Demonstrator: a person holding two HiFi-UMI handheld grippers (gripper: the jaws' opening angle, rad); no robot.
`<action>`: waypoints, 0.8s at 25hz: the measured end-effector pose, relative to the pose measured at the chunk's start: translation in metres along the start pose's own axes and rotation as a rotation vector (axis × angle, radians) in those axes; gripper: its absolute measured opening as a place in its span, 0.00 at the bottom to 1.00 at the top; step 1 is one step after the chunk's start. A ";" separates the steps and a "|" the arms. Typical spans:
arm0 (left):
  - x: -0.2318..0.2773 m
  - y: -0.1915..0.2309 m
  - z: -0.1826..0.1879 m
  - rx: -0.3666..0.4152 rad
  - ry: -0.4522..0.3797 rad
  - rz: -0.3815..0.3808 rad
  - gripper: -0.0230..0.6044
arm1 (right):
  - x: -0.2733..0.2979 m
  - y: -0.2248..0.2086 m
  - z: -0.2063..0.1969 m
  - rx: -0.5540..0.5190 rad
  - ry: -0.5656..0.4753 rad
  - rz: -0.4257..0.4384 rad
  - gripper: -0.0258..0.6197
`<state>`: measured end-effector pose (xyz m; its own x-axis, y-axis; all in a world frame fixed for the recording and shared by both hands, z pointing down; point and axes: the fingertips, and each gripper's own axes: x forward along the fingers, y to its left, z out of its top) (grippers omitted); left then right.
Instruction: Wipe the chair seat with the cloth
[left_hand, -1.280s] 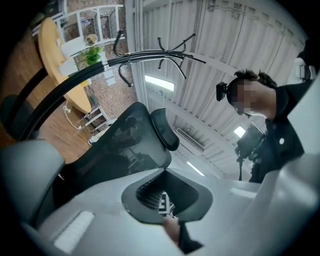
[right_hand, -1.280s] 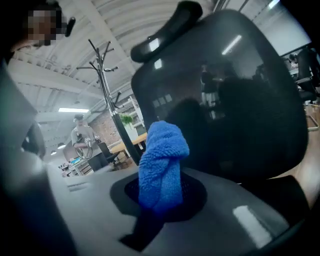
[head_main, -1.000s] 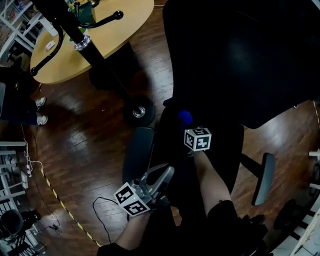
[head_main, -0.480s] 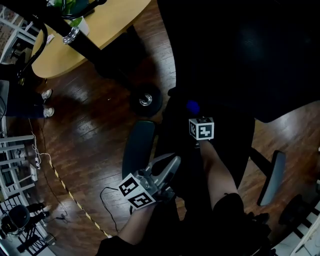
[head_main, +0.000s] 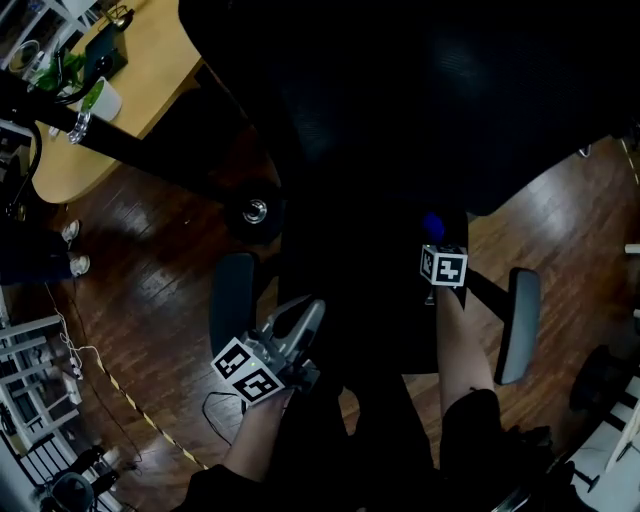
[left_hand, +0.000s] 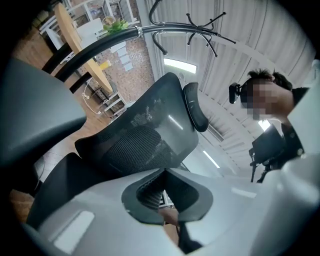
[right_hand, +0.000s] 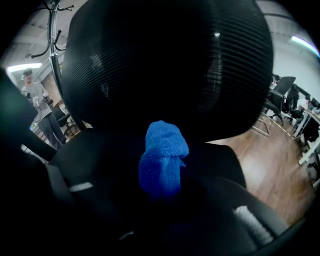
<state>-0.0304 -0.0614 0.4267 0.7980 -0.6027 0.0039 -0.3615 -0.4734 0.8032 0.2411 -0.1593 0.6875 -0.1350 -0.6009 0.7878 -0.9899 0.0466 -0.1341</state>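
The black office chair fills the head view, its seat (head_main: 370, 300) dark under its mesh back (head_main: 420, 100). My right gripper (head_main: 436, 243) is over the right part of the seat, shut on a bunched blue cloth (head_main: 432, 226). In the right gripper view the cloth (right_hand: 162, 155) sticks out of the jaws of that gripper (right_hand: 160, 186), low above the seat (right_hand: 100, 150) and in front of the backrest (right_hand: 170, 65). My left gripper (head_main: 306, 312) hangs at the seat's left front, near the left armrest (head_main: 232, 300). In its own view the left gripper (left_hand: 164, 172) has its jaws together, holding nothing.
The right armrest (head_main: 520, 325) flanks the seat. A wooden table (head_main: 150, 60) and a black coat-stand pole (head_main: 150, 150) with its base (head_main: 255, 210) stand on the dark wood floor at the upper left. A cable (head_main: 215, 405) and striped tape (head_main: 130, 410) lie lower left.
My right gripper has carried the blue cloth rightward across the seat. The head view has swung, so the chair sits more to the left. The left gripper stays by the left armrest.
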 end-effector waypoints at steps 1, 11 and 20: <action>0.001 -0.001 -0.001 -0.002 0.006 -0.002 0.04 | -0.009 -0.015 -0.005 0.010 -0.001 -0.025 0.10; -0.002 -0.002 -0.009 0.011 0.031 -0.017 0.04 | -0.034 -0.057 -0.014 0.022 -0.035 -0.092 0.10; -0.018 -0.008 0.008 0.001 -0.057 -0.022 0.04 | -0.013 0.088 0.026 -0.093 -0.113 0.130 0.10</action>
<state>-0.0457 -0.0525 0.4154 0.7770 -0.6277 -0.0472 -0.3452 -0.4877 0.8019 0.1574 -0.1683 0.6493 -0.2615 -0.6704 0.6943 -0.9649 0.2002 -0.1701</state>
